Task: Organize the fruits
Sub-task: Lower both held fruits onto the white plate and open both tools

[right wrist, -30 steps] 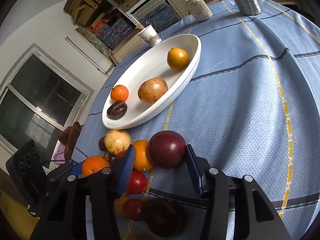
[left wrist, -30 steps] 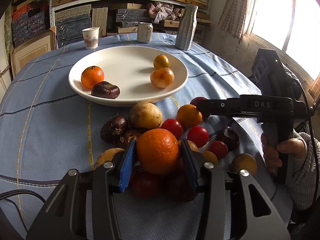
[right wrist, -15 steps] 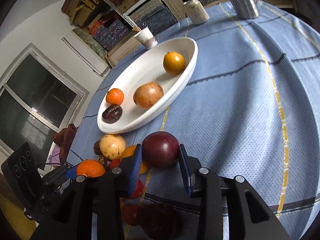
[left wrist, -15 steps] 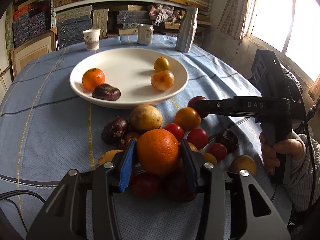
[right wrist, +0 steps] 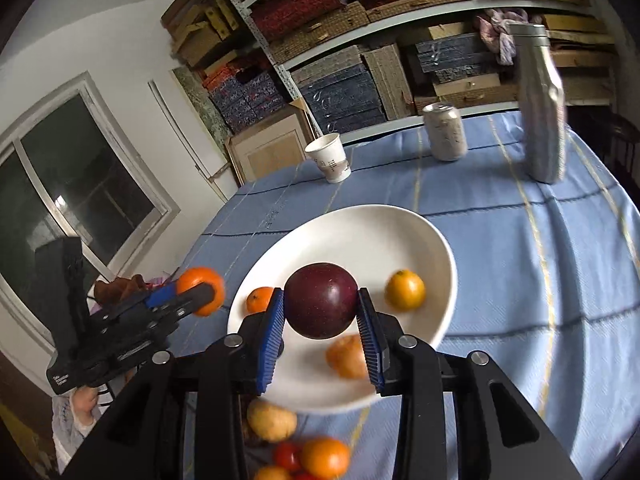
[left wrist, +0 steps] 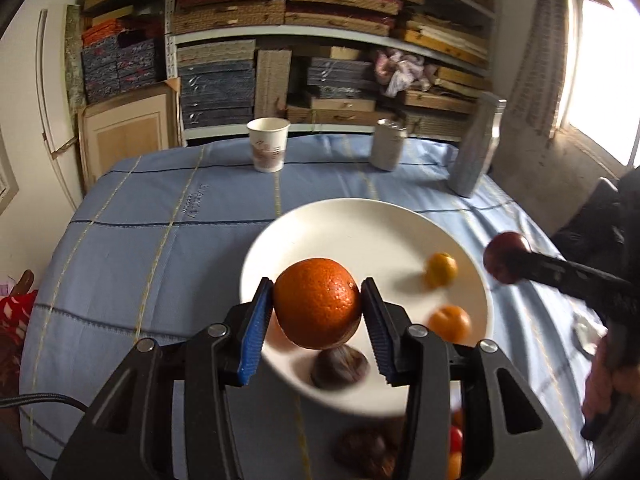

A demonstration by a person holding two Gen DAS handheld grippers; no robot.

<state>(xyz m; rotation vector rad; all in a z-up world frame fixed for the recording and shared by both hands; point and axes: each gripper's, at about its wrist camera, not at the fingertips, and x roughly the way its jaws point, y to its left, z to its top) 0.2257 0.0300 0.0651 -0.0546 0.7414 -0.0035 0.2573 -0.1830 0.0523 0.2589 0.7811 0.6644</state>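
My left gripper [left wrist: 317, 309] is shut on a large orange [left wrist: 317, 303] and holds it above the near left part of the white plate [left wrist: 360, 220]. My right gripper [right wrist: 321, 307] is shut on a dark red plum [right wrist: 321, 305] and holds it above the plate [right wrist: 360, 228]. The plate holds a small yellow-orange fruit [right wrist: 405, 290], a small orange [right wrist: 259, 299], a tan fruit [right wrist: 347, 356] and a dark fruit [left wrist: 339, 366]. The right gripper with the plum [left wrist: 505, 261] shows at the right of the left wrist view. The left gripper with the orange [right wrist: 200, 290] shows at the left of the right wrist view.
Loose fruits lie on the blue cloth before the plate: a pale yellow one [right wrist: 271, 420], a tomato [right wrist: 286, 455] and an orange [right wrist: 324, 458]. At the table's far side stand a paper cup [left wrist: 268, 144], a can [left wrist: 387, 144] and a silver bottle [left wrist: 476, 144]. Shelves stand behind.
Both grippers have lifted their fruit off the pile and moved forward over the plate. The right gripper closed on the plum.
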